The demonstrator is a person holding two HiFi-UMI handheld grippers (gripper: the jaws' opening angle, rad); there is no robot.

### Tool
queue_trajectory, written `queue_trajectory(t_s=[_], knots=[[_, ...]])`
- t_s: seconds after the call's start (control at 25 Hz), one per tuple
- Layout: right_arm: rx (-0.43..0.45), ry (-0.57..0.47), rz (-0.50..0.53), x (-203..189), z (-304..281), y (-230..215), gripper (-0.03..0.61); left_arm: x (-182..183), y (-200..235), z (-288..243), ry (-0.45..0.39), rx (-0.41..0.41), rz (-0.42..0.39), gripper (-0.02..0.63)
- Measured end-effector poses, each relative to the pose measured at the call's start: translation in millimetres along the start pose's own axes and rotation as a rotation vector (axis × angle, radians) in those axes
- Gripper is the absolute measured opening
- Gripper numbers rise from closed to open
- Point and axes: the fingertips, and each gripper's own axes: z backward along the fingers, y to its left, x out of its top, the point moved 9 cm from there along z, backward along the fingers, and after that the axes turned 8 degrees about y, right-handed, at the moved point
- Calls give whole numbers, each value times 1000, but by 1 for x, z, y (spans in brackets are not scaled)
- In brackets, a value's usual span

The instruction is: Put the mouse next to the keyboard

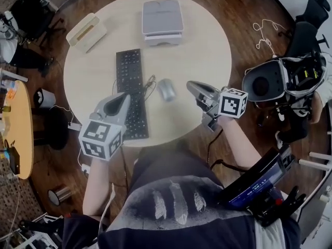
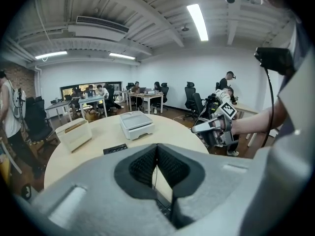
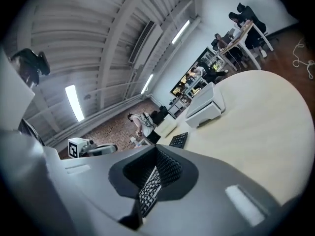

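A grey mouse (image 1: 166, 90) lies on the round beige table (image 1: 207, 45), just right of the black keyboard (image 1: 129, 92). A thin looped cable (image 1: 150, 82) sits between the two. My right gripper (image 1: 190, 84) hovers a little to the right of the mouse, shut and empty, not touching it. In the right gripper view its pads (image 3: 165, 168) meet with only the keyboard (image 3: 178, 140) behind them. My left gripper (image 1: 126, 96) is over the keyboard's near half, shut on nothing. In the left gripper view its pads (image 2: 145, 166) are closed.
A grey-white boxy device (image 1: 162, 19) stands at the table's far side and a beige open box (image 1: 85, 32) at the far left. An open bag on a chair (image 1: 280, 82) stands right of the table. A small bin (image 1: 44, 97) and a side table (image 1: 18, 128) are to the left.
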Motion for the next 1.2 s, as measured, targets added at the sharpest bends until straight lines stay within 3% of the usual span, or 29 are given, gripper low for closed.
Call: queue_trajectory(t_s=[0.4, 0.8, 0.96, 1.2], knots=[[177, -173, -58, -12, 64, 36, 2, 6, -56, 30, -47, 47, -16, 0], [255, -89, 3, -24, 55, 68, 2, -30, -76, 58, -32, 106, 74, 0], [322, -59, 11, -28, 42, 89, 2, -31, -78, 63, -42, 102, 67, 0], [324, -46, 20, -34, 20, 105, 2, -43, -65, 83, -54, 141, 37, 0]])
